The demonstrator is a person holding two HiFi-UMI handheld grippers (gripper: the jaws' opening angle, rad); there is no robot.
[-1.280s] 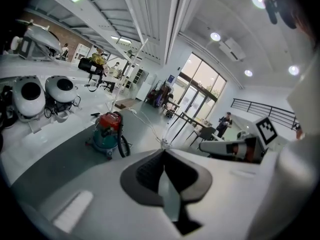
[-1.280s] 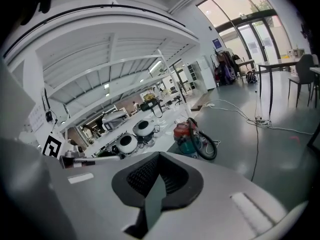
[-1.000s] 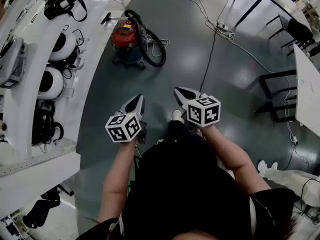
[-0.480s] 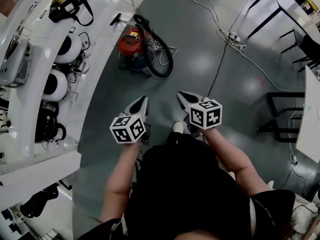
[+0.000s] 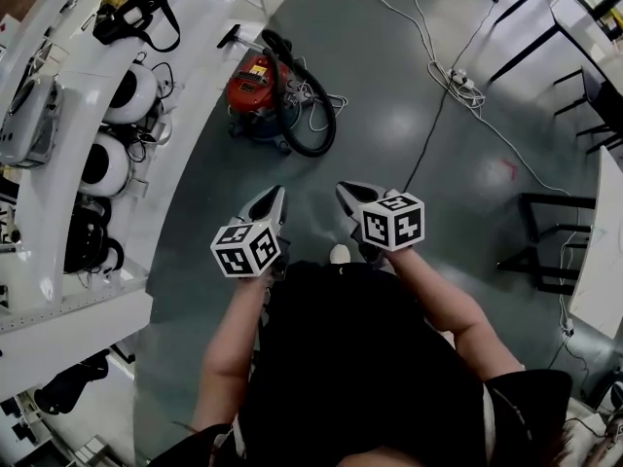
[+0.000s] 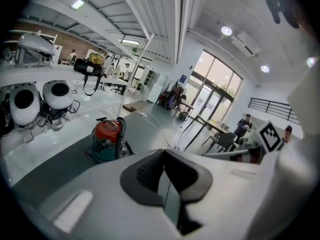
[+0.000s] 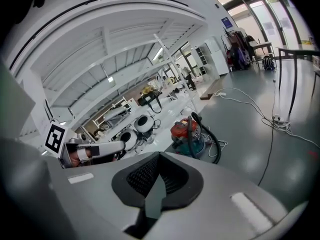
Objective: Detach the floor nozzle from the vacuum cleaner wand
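Note:
A red and blue canister vacuum cleaner (image 5: 253, 88) stands on the grey floor with its black hose (image 5: 310, 115) looped beside it. Its black floor nozzle (image 5: 228, 37) lies just behind the canister, near the white bench. The vacuum cleaner (image 6: 106, 140) also shows in the left gripper view, with a thin pale wand (image 6: 131, 81) rising above it, and the vacuum cleaner (image 7: 186, 134) shows in the right gripper view. My left gripper (image 5: 275, 198) and right gripper (image 5: 347, 192) are side by side, well short of the vacuum. Both are shut with nothing in them.
A curved white bench (image 5: 185, 76) runs along the left with round white helmets (image 5: 131, 93), a black bag (image 5: 136, 13) and cables. A power strip (image 5: 459, 83) and long cords cross the floor. Black table frames (image 5: 545, 232) stand at the right. People stand far off (image 6: 243, 124).
The person has walked forward, so both grippers are nearer the vacuum, which sits slightly lower and larger in the head view. Both grippers stay shut.

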